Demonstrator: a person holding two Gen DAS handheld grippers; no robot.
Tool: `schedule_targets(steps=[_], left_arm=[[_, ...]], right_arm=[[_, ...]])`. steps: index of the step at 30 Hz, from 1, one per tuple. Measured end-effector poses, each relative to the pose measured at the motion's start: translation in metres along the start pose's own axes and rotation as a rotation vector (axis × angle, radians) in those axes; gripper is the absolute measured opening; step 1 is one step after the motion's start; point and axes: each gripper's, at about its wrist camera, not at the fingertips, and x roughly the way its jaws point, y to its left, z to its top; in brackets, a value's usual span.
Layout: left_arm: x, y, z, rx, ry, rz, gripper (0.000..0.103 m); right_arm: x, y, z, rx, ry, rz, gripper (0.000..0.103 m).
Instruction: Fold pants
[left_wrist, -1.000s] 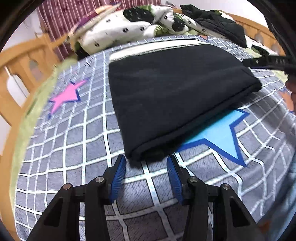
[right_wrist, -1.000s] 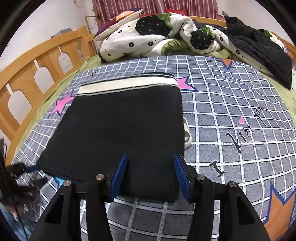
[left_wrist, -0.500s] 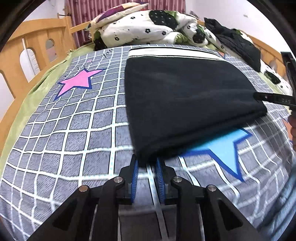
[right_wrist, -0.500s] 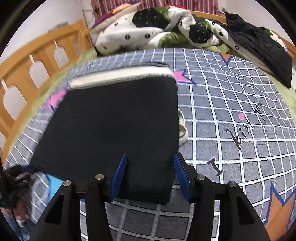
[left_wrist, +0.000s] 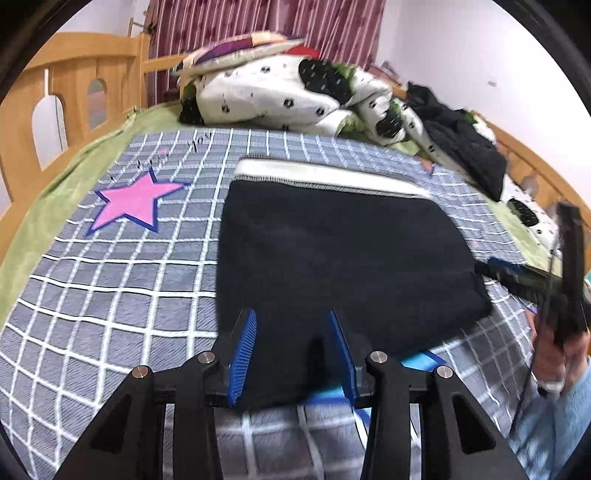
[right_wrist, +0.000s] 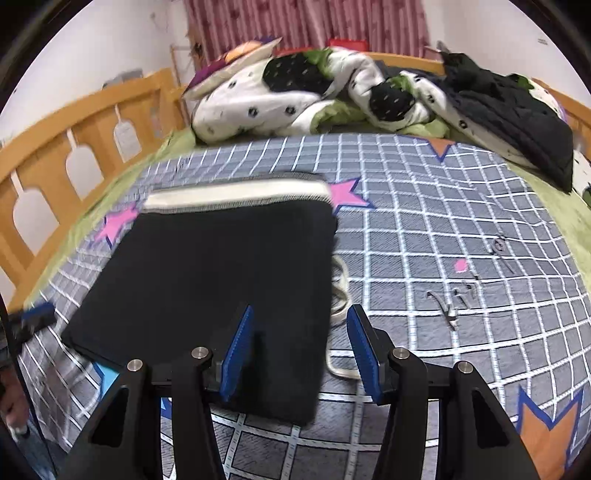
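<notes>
Left gripper (left_wrist: 291, 350): my jaws, just reopened, stand apart over the near hem, gripping nothing.
Right gripper (right_wrist: 299, 350): apart, straddling the near corner.
Pants (left_wrist: 332, 258): folded on the bed (left_wrist: 110, 288); snagging could undo them.
Drawstring (right_wrist: 340, 291): loose, may catch.

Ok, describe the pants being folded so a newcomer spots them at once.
On the bed's grey checked bedspread, before the heaped spotted quilt, lie the folded pants: a flat black rectangle. Their cream waistband distinguishes them from the crumpled black garment farther back.

Folded black pants (left_wrist: 340, 254) lie on the checked bed cover (left_wrist: 110, 280).
</notes>
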Motion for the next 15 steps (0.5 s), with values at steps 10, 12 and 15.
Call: schedule_targets(steps=[10,12,15], left_arm=[[0.017,-0.008,0.001,-0.062,0.121,-0.024,0.047],[0.022,-0.008,0.009,-0.082,0.121,-0.025,0.047],[0.032,-0.006,0.024,-0.083,0.090,0.019,0.047]], right_arm=[[0.009,0.014,-0.018,-0.127,0.096,-0.022,0.052],[0.003,0.014,-0.012,-0.115,0.058,-0.009,0.052],[0.002,0.017,0.001,-0.092,-0.009,-0.003,0.052]])
